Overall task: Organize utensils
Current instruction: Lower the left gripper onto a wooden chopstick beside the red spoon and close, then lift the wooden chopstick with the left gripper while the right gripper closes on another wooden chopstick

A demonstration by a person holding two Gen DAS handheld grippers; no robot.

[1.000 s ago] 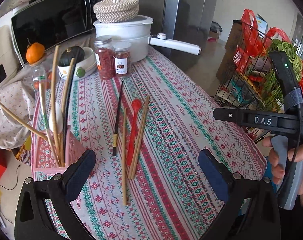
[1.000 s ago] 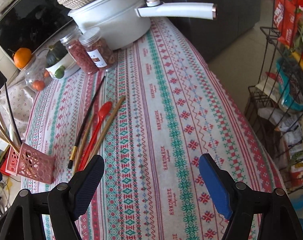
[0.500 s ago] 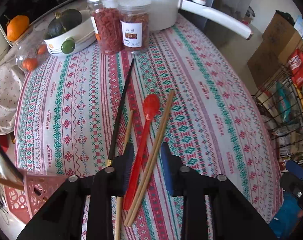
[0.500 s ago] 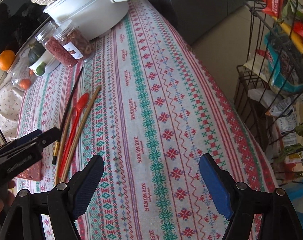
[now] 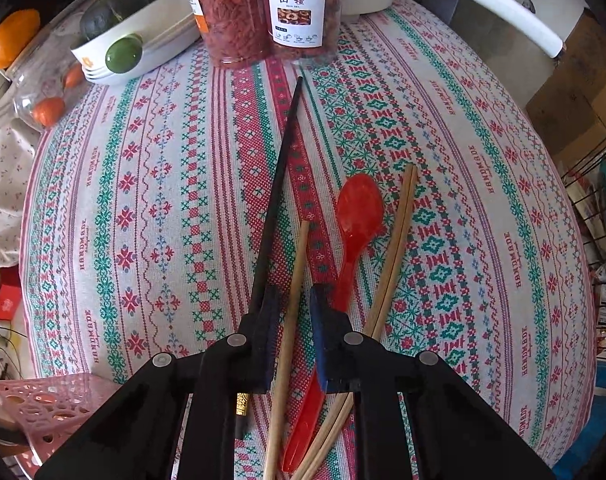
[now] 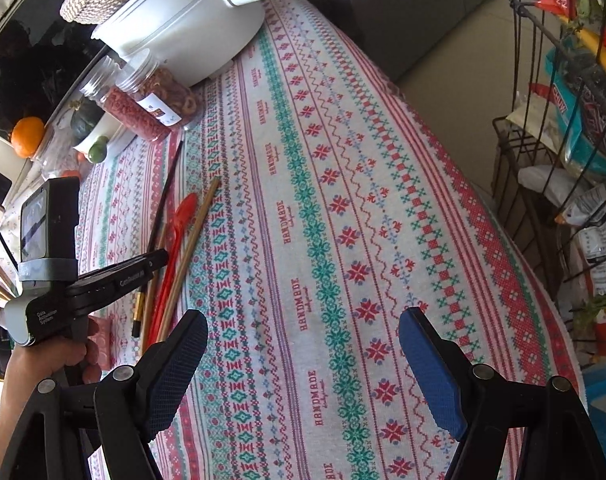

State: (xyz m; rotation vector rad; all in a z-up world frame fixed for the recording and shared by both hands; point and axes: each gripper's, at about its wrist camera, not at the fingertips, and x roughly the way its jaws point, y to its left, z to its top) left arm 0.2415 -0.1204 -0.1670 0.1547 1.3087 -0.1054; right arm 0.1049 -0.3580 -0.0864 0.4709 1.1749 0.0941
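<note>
On the patterned tablecloth [image 5: 143, 200] lie a black chopstick [image 5: 281, 176], a single wooden chopstick [image 5: 301, 248], a red spoon [image 5: 359, 208] and a pair of wooden chopsticks [image 5: 399, 232]. My left gripper [image 5: 295, 294] points steeply down over them. Its jaws are closing with the single wooden chopstick between them, a small gap showing on each side. The black chopstick runs just outside the left finger and the spoon handle under the right one. In the right wrist view a hand holds the left gripper [image 6: 155, 258]. My right gripper [image 6: 303, 320] hangs open over bare cloth, holding nothing.
A pink perforated holder [image 5: 47, 408] stands at the near left corner. Two jars [image 5: 299, 8] and a white long-handled pot [image 6: 191, 28] stand at the back, beside a bowl of green squash [image 5: 119, 48]. A wire rack of groceries [image 6: 563, 120] is right of the table.
The left gripper came down and forward over the utensils, and its jaws narrowed from wide apart to closely flanking the single wooden chopstick. The right gripper stayed wide and barely shifted.
</note>
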